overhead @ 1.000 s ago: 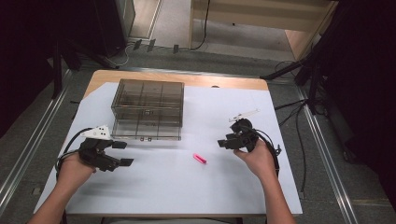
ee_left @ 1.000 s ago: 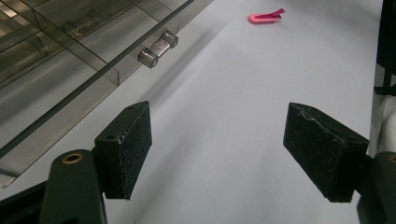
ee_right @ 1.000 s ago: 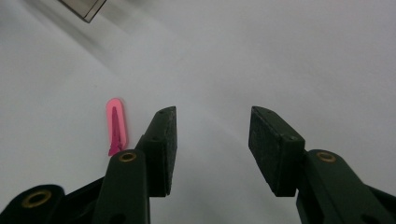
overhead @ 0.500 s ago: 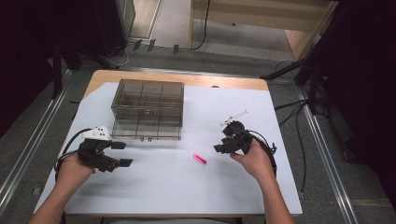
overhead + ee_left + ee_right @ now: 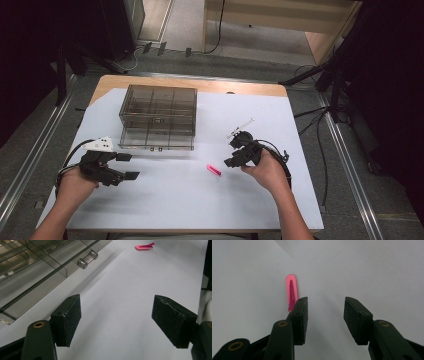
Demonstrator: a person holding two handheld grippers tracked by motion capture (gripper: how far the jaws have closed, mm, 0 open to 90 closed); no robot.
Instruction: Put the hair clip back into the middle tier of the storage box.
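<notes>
Left tongs (image 5: 127, 166) near the desk's left edge, jaws wide apart, empty. Smoky clear plastic drawer box (image 5: 158, 117) toward the far-left corner. Small pink plastic clip (image 5: 214, 170) mid-desk, flat. Right tongs (image 5: 230, 154) just beside it, partly open, empty.

You get even overhead light on the white table (image 5: 165, 200), which reads bright while the floor and room beyond its far edge fall into deep dark. Your forearms cast soft, faint shadows toward the near edge. In the left gripper view the smoked organiser box (image 5: 30, 267) takes a mild sheen and throws a diffuse shadow; the near pads (image 5: 67, 320) are slightly soft. In the right gripper view the pink clip (image 5: 292, 291) glows oversaturated and blurred, and the corners darken a little.
</notes>
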